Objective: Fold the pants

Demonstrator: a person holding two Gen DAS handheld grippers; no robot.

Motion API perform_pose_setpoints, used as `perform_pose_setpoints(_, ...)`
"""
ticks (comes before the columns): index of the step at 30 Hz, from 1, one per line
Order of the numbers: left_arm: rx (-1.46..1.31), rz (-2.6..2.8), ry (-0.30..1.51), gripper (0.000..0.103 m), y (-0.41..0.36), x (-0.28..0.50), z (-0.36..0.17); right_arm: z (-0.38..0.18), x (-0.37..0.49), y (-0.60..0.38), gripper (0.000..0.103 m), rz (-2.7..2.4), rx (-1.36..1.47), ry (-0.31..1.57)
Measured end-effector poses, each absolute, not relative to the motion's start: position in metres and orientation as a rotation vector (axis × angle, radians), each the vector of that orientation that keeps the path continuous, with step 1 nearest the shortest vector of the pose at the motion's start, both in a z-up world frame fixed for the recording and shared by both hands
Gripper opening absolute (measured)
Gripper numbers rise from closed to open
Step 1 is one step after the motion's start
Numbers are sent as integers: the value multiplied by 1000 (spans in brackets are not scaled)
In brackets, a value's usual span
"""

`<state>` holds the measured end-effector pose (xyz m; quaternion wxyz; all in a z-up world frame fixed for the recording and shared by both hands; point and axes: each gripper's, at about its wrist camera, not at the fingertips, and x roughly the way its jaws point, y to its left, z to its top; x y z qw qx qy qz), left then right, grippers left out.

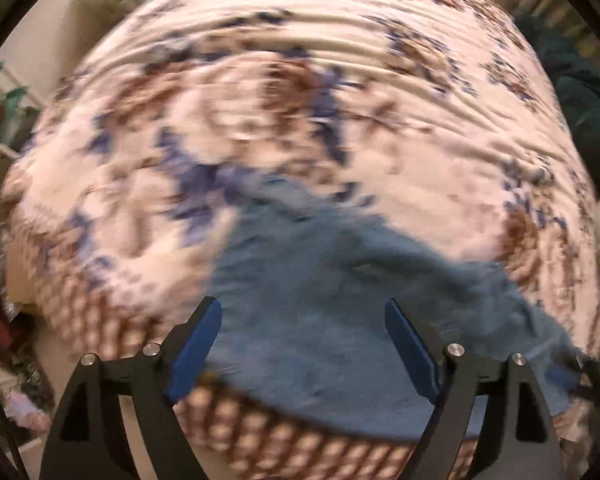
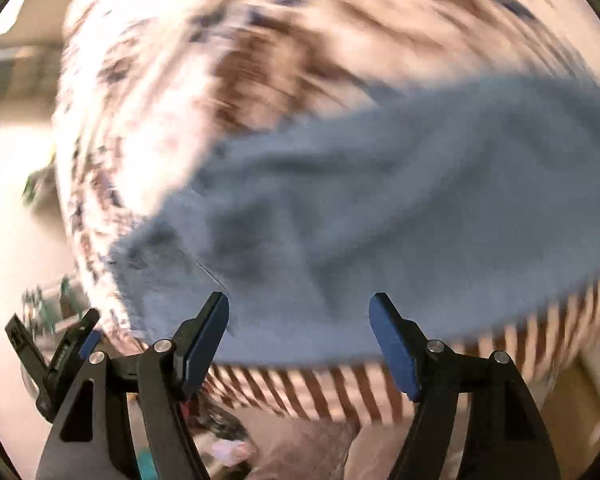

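Observation:
The blue pants (image 1: pixel 320 280) lie bunched on a floral bedspread (image 1: pixel 300 80), close to the bed's near edge. My left gripper (image 1: pixel 302 306) hangs open above them, with nothing between its blue pads and the cloth lying below. In the right wrist view the pants (image 2: pixel 380 200) stretch from lower left to the right edge across the bedspread (image 2: pixel 172 80). My right gripper (image 2: pixel 299 299) is open over their near edge and holds nothing. The left gripper (image 2: pixel 54 330) shows at the lower left of that view, beside the pants' end. Both views are blurred.
A brown-and-white patterned border (image 1: pixel 300 432) marks the bed's near edge, with floor and scattered clutter (image 2: pixel 220 432) below it. Shelving (image 1: pixel 4 120) stands left of the bed. A dark teal heap (image 1: pixel 580 92) lies at its right.

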<state>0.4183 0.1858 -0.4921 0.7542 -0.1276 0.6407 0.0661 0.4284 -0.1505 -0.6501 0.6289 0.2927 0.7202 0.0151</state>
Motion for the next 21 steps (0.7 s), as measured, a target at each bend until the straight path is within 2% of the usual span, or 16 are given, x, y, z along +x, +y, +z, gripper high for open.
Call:
perform_pose_setpoints(5, -224, 104, 1464, 83, 139, 463, -538, -686, 537, -107, 75, 290, 275, 1663)
perform_pose_setpoints(7, -189, 108, 1496, 83, 127, 469, -550, -707, 555, -86, 71, 418, 166, 1726)
perform_pose_setpoints(8, -185, 113, 1495, 83, 127, 470, -553, -716, 557, -79, 42, 473, 114, 1759)
perform_pose_setpoints(9, -184, 116, 1493, 84, 127, 471, -556, -723, 553, -74, 7, 521, 54, 1775)
perform_pose_setpoints(11, -190, 135, 1499, 86, 128, 472, -560, -726, 543, -80, 4, 499, -19, 1764)
perform_pose_setpoints(15, -229, 184, 1523, 89, 134, 476, -564, -702, 547, -138, 3, 393, 287, 1670)
perform_pose_setpoints(17, -235, 206, 1532, 89, 133, 479, -565, -710, 546, -150, 3, 419, 423, 1742)
perform_pose_setpoints(19, -230, 231, 1546, 89, 133, 478, -563, -715, 544, -146, 6, 489, 399, 1801)
perform_pose_setpoints(20, -237, 236, 1550, 89, 132, 477, -561, -715, 549, -143, 8, 548, 397, 1825)
perform_pose_setpoints(21, -244, 238, 1547, 89, 132, 476, -559, -716, 554, -144, 25, 589, 413, 1846)
